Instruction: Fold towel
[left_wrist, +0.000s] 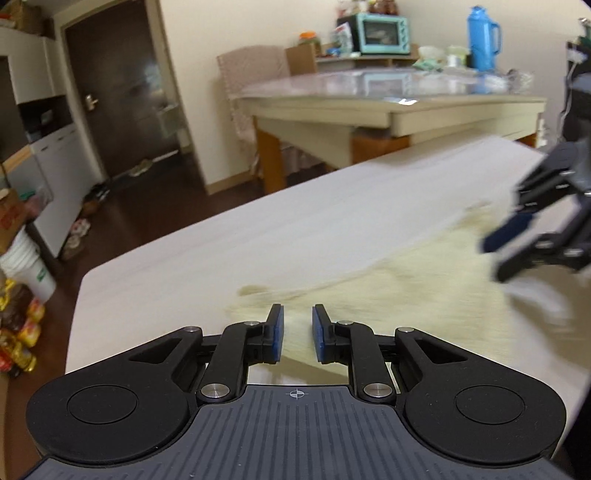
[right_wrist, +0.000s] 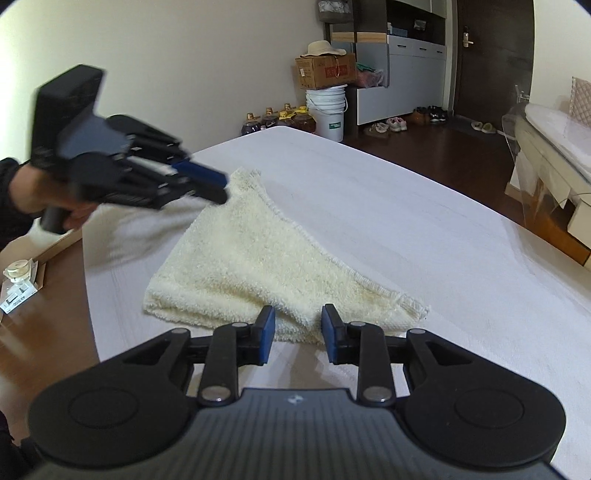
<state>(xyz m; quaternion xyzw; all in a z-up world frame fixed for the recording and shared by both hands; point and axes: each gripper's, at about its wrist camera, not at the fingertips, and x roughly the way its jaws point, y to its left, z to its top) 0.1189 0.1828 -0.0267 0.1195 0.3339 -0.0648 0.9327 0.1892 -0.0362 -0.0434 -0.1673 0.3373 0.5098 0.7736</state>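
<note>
Left wrist view blurs the towel (left_wrist: 406, 280); both left tongs (left_wrist: 298, 334) and right tongs (right_wrist: 298, 334) are released, gripping nothing.

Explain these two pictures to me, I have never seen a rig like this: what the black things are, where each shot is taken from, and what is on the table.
There is no robot here. A person holds a pair of hand-held tongs in each hand, and each pair carries a camera looking forward along its two blue-padded fingers. One picture looks out from the left tongs, the other from the right tongs. Each view also catches the other pair off to one side, blurred. On the white table lies a cream towel, already folded over on itself. Both tongs stand open at its near edge, with a gap between the pads. Nothing is held; the towel rests on the table.
</note>
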